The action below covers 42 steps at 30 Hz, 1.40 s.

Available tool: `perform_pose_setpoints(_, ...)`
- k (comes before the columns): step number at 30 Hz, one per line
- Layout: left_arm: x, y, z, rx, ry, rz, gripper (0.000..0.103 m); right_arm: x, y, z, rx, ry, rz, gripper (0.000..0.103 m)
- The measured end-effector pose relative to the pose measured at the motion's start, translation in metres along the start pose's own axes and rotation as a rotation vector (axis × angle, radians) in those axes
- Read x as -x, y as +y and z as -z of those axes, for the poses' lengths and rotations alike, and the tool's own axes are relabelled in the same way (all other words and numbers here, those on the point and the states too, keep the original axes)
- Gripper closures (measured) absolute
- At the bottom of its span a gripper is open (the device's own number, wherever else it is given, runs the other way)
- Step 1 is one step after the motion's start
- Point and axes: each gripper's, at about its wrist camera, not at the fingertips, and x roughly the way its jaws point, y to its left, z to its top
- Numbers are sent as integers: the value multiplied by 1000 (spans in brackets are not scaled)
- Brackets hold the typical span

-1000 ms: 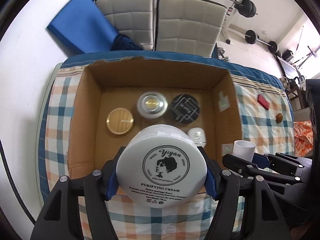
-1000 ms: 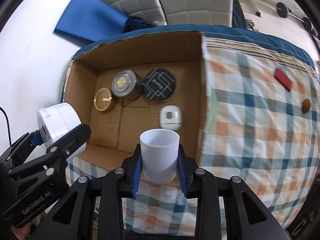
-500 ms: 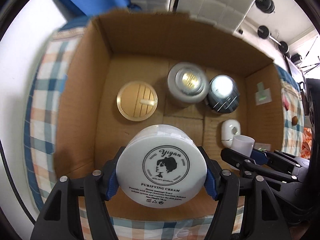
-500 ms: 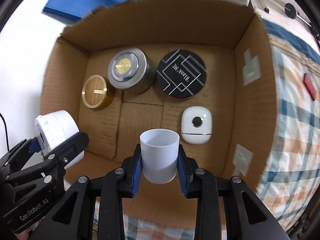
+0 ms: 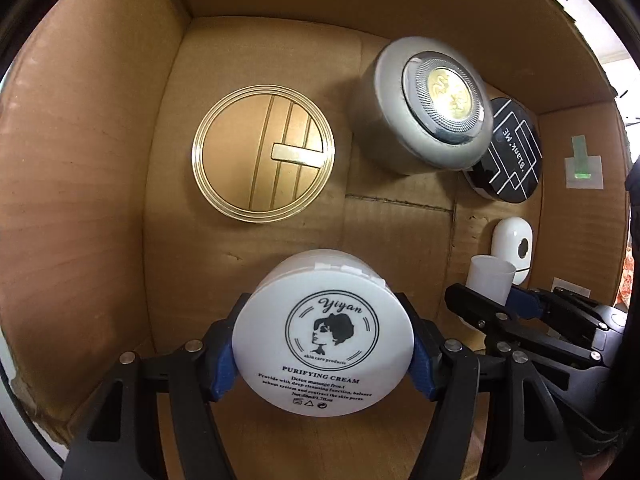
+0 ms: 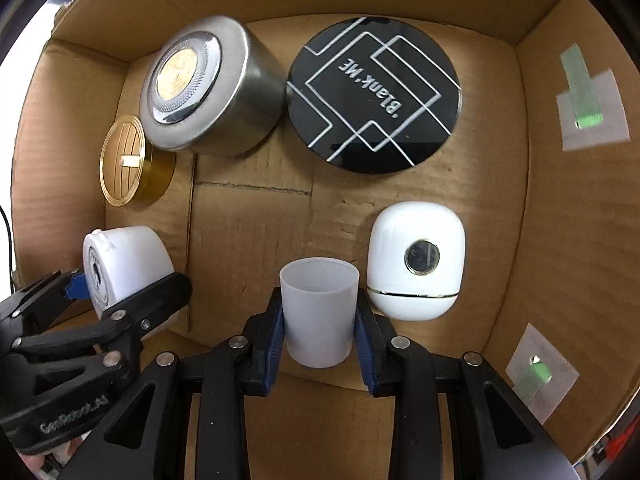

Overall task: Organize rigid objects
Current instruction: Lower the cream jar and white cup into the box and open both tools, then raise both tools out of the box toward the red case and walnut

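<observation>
inside a cardboard box [image 6: 560, 220] holding cosmetic jars [image 6: 374, 96]; the frames show too little to name the room.

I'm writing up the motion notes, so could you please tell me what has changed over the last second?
Both grippers have come down from above the table into the cardboard box, which now fills both views. The left gripper still clamps the white cream jar; the right gripper still clamps the small white cup. The four containers in the box have not shifted.

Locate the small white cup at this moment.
The white cup sits clamped in the right gripper, low and central in the right wrist view, over the cardboard box floor beside the white oval case.
</observation>
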Motion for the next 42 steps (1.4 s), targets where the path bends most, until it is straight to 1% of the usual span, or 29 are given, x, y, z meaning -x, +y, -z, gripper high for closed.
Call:
perform_pose_setpoints(2, -2, 0, -1, -3, 15, -4, 37, 0, 2, -4, 14, 11, 4, 69)
perform_pose_setpoints(4, -9, 1, -2, 0, 54, -14, 37, -1, 5, -7, 13, 12, 3, 69)
perform_pose_setpoints(5, -12, 7, -4, 5, 63, -15, 37, 1, 8, -10, 17, 18, 8, 68)
perform_pose_setpoints(7, -15, 4, -6, 8, 80, -22, 37, 0, 9, -11, 14, 23, 13, 68)
perform_pose_setpoints(11, -14, 4, -5, 13, 92, -19, 36, -2, 13, -12, 9, 43, 25, 67)
perform_pose_setpoints(13, -10, 4, -6, 19, 92, -19, 35, -3, 15, -17, 1, 51, 27, 64)
perform_pose_setpoints(18, 6, 0, -3, 31, 74, -9, 34, 6, 8, -12, -3, 39, 42, 49)
perform_pose_setpoints(21, 23, 0, 2, 29, 40, -12, 34, 21, 3, -5, -1, 20, 46, 40)
perform_pose_setpoints(24, 45, -4, 7, 33, -16, -15, 34, 36, 1, 0, -5, -2, 41, 33)
perform_pose_setpoints(27, 69, -10, 16, 31, -66, -13, 34, 50, 0, 6, -4, -25, 47, 31)
perform_pose_setpoints(29, 82, -17, 23, 23, -100, -24, 34, 61, 2, 11, 3, -46, 54, 31)
perform_pose_setpoints(30, 88, -15, 26, 20, -111, -28, 34, 68, 2, 15, 4, -63, 61, 31)
perform_pose_setpoints(32, 101, -21, 30, 19, -147, -37, 32, 79, 4, 21, 8, -89, 74, 26)
perform_pose_setpoints(34, 110, -19, 43, 28, -178, -45, 20, 91, 3, 29, 0, -118, 87, 24)
perform_pose_setpoints(35, 117, -21, 48, 38, -199, -47, 17, 96, 2, 32, -6, -128, 89, 19)
perform_pose_setpoints(36, 120, -21, 52, 44, -209, -47, 11, 103, -1, 36, -12, -143, 88, 13)
perform_pose_setpoints(37, 127, -18, 56, 52, -219, -47, 4, 110, -2, 44, -16, -155, 85, 9)
perform_pose_setpoints(38, 130, -19, 59, 59, -229, -51, 2, 114, -6, 48, -21, -164, 78, 3)
perform_pose_setpoints(39, 135, -20, 67, 61, -238, -54, 1, 120, -14, 50, -25, -170, 68, 0)
perform_pose_setpoints(40, 141, -21, 72, 62, -248, -59, 1, 126, -14, 54, -27, -178, 52, 0)
perform_pose_setpoints(42, 143, -21, 77, 63, -264, -71, 0, 137, -14, 61, -22, -196, 48, 0)
